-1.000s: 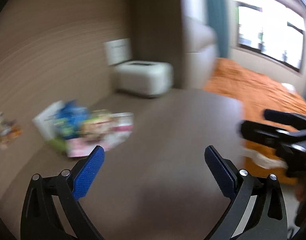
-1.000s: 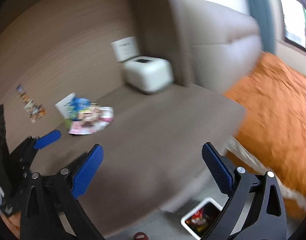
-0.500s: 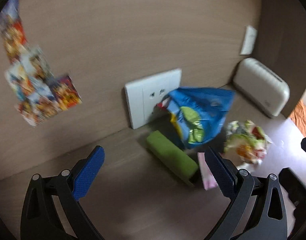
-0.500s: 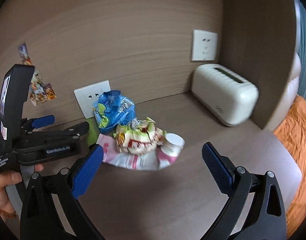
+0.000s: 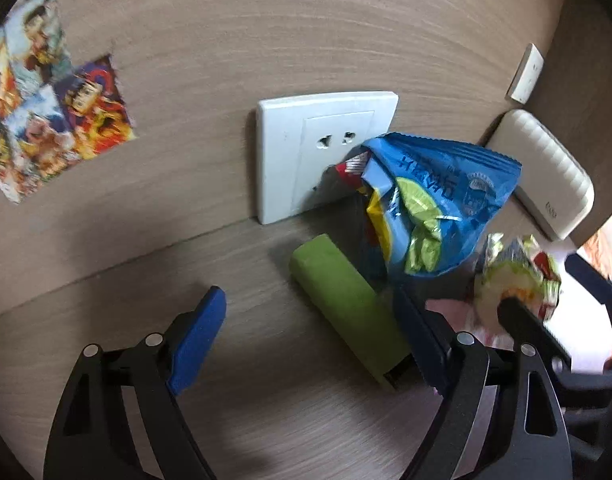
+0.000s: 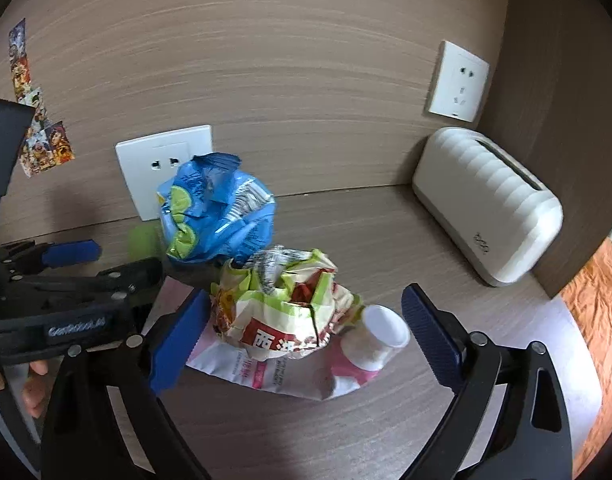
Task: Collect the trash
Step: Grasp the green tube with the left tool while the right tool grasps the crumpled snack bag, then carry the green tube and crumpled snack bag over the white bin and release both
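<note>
Desk surface (image 6: 346, 420) carries my trash heap against the wall, beside a white ribbed box (image 6: 490, 208). I see a blue snack bag (image 5: 438, 200) leaning on the socket plate (image 5: 290, 160), a crumpled wrapper (image 6: 282, 304), then a green box (image 5: 346, 304). My left gripper (image 5: 310, 336) has just been closing, jaws still apart around the green box, not pressing it. My right gripper (image 6: 302, 332) stands wide, straddling the wrapper.
</note>
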Tool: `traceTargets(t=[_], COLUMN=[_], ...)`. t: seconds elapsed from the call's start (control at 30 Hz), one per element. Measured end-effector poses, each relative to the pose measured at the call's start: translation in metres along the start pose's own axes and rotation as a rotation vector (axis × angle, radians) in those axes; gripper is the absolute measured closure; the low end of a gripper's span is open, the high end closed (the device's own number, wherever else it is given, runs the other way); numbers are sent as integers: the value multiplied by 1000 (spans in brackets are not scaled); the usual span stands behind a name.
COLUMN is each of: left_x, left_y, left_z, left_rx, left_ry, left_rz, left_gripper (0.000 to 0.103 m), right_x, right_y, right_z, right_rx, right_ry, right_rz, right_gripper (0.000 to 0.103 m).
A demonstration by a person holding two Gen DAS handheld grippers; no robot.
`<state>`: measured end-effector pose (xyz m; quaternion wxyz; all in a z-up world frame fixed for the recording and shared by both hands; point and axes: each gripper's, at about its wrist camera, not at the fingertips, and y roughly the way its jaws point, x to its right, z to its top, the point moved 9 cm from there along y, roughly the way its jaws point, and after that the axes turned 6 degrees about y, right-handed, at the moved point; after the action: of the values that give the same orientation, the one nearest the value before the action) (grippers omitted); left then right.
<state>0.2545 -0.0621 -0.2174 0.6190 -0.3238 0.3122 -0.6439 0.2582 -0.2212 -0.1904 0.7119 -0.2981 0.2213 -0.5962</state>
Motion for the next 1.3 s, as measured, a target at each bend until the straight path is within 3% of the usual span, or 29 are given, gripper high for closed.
traceTargets(t=[0.13,0.27,0.43,0.5,0.57,0.6,0.87,1.1,1.3], left_x=[-15,-15,0,-3,-1,-1,-24,-34,3], left_y=[4,5,14,14,14,13,-24,-63,-102], left_z=[-3,0,-2,-1,0,-1,-13,-31,-42], left_rx=[-43,-59,-70,-55,-48,-48,21,52,78], left_ry=[-33,1,44,71,101,98,73,90,169], left_rz=[-31,-28,-16,37,41,26,-25,-24,-80], left_gripper=[20,20,30,58,73,75,78,78,78], right_x=[-14,-23,-28,-31,-37,-38,-38,-21,11], right_y=[4,7,17,15,6,5,-33,-86,-129], right_z=[-2,-4,-9,-7,-10,-9,0,-7,-29], right_rx=[8,6,-4,15,30,29,71,86,91], right_ry=[-80,-86,-138,-162,-170,-174,-139,12,90], right_rz=[-20,1,-35,-23,-13,-9,-8,26,-11], right_gripper=[10,13,29,41,43,43,43,43,42])
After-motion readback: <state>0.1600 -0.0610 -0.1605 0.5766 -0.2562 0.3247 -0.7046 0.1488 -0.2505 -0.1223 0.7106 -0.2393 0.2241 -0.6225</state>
